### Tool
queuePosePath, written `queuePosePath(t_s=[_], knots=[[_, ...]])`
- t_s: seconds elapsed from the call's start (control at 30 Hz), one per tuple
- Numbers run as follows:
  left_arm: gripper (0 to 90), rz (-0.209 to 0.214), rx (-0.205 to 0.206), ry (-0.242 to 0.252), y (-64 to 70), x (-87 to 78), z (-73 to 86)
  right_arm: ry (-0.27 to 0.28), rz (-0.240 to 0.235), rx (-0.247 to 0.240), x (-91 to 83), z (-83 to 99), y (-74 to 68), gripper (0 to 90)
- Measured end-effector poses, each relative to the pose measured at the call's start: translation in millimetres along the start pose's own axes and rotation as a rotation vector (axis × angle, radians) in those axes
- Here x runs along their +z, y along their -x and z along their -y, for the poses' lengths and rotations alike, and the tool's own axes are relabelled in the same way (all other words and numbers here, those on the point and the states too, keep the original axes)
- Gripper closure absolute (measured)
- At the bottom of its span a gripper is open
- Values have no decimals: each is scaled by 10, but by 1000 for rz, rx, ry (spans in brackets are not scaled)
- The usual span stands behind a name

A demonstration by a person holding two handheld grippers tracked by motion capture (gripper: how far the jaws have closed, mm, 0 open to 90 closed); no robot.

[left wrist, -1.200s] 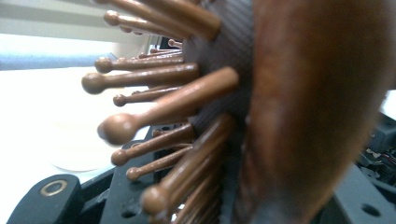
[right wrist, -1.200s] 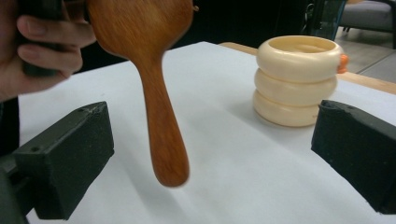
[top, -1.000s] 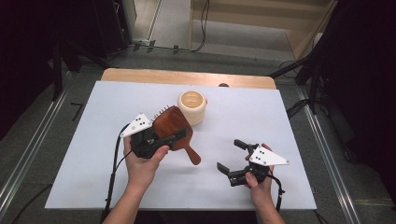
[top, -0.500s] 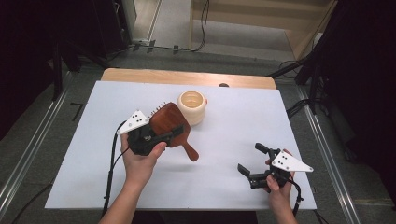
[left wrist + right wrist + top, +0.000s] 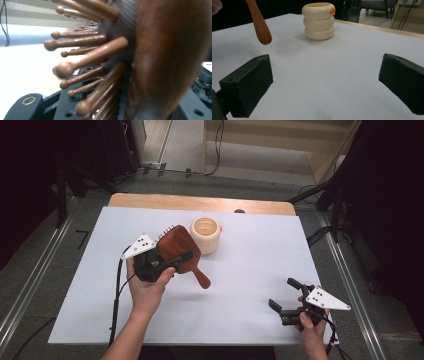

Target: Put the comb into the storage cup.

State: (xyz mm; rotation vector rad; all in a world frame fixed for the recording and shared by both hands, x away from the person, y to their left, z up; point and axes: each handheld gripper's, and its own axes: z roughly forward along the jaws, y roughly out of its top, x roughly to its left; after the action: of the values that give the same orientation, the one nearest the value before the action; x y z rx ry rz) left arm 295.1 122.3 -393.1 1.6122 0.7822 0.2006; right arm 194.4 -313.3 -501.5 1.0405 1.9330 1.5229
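Observation:
A brown wooden hairbrush [image 5: 179, 251] hangs above the white table, its head clamped by my left gripper [image 5: 172, 260], which is shut on it. Its handle [image 5: 201, 279] slants down to the right. In the left gripper view the brush's round-tipped bristles [image 5: 82, 60] and dark wooden back [image 5: 170, 55] sit right before the camera. A cream ribbed cup [image 5: 205, 234] stands upright just behind the brush. My right gripper [image 5: 284, 294] is low at the table's front right, open, with nothing between its jaws. The right gripper view has the cup [image 5: 319, 20] ahead and the brush handle [image 5: 259, 22] at upper left.
The white sheet [image 5: 250, 270] covers the table, with a wooden strip [image 5: 200, 202] along the far edge. Metal rails [image 5: 350, 270] run along both sides. Cables trail from each gripper toward the front edge.
My right gripper has drawn back to the front right, away from the brush. My left gripper has lifted the brush a little and shifted it left.

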Motion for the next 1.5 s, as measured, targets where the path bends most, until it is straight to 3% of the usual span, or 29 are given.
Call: queuePosePath(t_s=[0.43,1.1,1.5], knots=[[563,-7,-5,4,-83,4,-84,-20,29,18,-148,108,131,0],[563,-32,-29,37,-312,28,-314,-12,34,11,-111,145,159,0],[563,-43,-17,36,-394,110,-407,-7,33,19,-111,148,168,0]])
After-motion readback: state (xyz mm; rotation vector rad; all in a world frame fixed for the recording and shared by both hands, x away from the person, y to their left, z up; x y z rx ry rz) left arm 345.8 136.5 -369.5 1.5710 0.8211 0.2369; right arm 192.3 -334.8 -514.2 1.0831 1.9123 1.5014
